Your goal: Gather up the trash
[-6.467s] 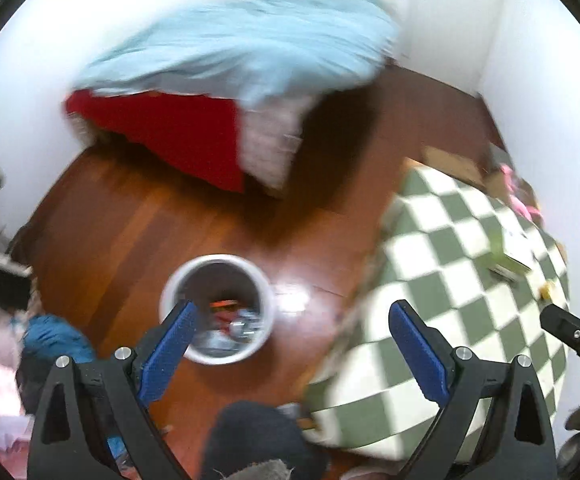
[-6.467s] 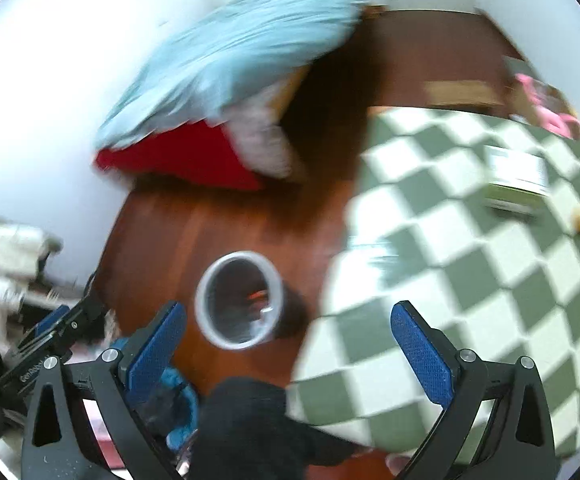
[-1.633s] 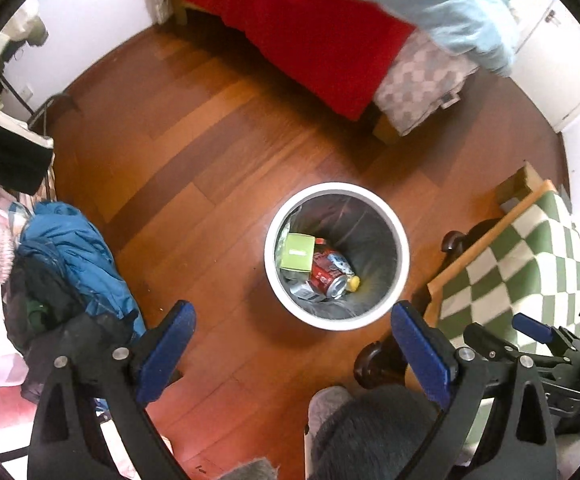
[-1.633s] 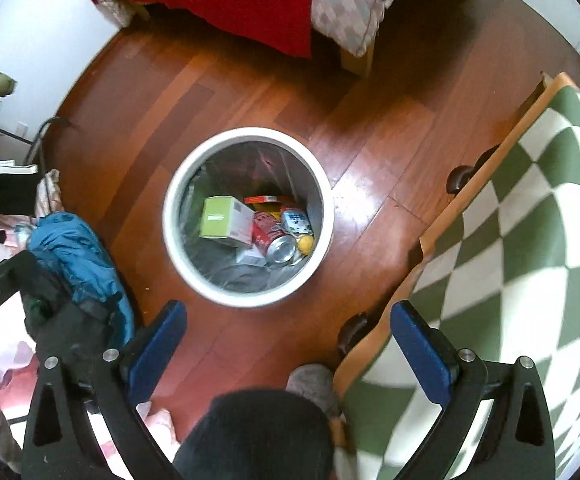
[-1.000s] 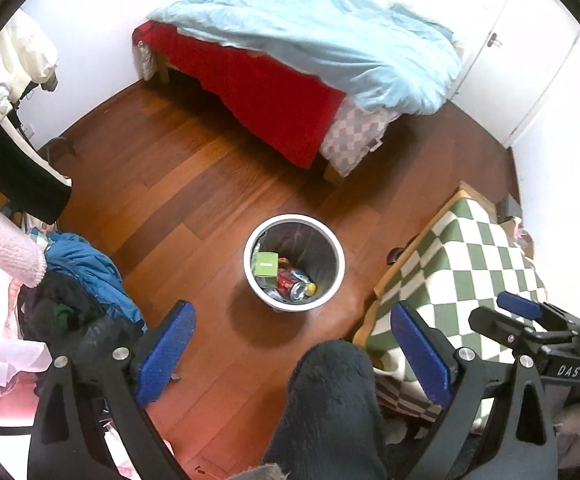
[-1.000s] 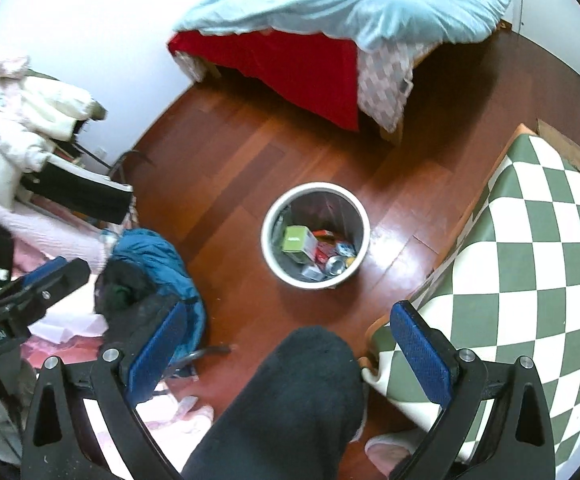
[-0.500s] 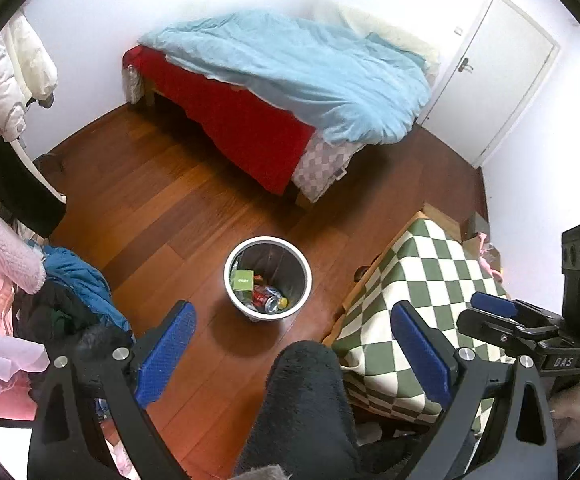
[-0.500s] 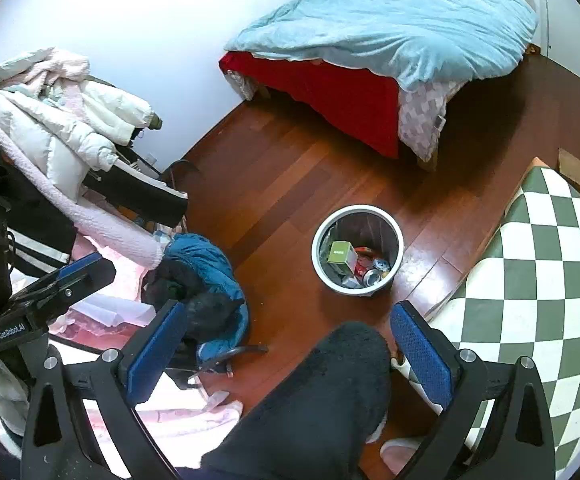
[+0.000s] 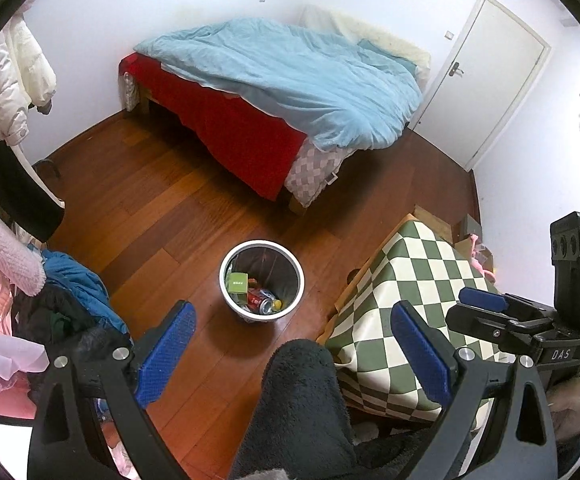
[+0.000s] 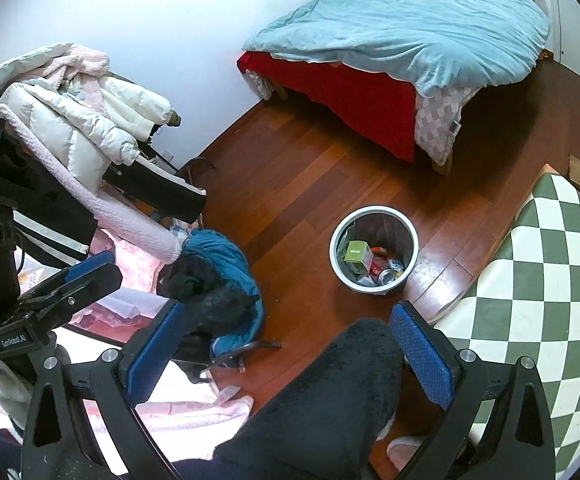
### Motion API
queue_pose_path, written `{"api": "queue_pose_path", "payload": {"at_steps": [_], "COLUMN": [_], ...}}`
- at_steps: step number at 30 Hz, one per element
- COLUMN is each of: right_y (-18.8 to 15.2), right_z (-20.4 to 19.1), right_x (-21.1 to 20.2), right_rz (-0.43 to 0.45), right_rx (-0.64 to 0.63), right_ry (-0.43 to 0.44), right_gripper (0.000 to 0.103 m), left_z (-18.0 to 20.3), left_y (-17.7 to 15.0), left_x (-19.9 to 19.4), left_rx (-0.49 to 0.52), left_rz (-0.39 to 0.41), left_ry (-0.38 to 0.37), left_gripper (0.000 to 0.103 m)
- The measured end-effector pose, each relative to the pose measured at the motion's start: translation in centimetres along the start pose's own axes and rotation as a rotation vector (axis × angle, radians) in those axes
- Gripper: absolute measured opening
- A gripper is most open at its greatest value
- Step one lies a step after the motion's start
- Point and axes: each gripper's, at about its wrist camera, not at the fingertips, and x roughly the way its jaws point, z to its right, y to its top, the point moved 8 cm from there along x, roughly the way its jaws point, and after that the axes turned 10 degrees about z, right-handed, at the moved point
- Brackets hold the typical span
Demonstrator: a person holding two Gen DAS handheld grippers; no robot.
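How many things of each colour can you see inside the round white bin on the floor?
In the round white plastic bin, as far as the small view shows:
Green cardboard box: 1
Red drink can: 1
Small yellow piece: 1
Total: 3. More scraps lie underneath, too small to tell.

left wrist: high, angled down past spread jaws, bin (image 9: 261, 280) far beyond them, centred | right wrist: same height, set rightward, bin (image 10: 372, 249) beyond right jaw | shared: bin, bed (image 9: 290, 80), checked table (image 10: 550, 280), floor
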Motion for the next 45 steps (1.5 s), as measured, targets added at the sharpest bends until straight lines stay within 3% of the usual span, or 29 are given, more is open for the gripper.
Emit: {"api": "queue_pose_path", "payload": {"at_steps": [45], "right_y": [-0.8], "right_z": [-1.2], "right_x": [-1.5], "right_rz": [-0.005], "right_rx": [0.001], "right_ry": [0.019], "right_gripper": [0.103], "left_z": [1.7], "left_y": [-0.9], "left_x": [-1.1], "left_rx": [0.0], "left_rz": [-0.001], "left_ry": [-0.056], "left_gripper": [0.103]}}
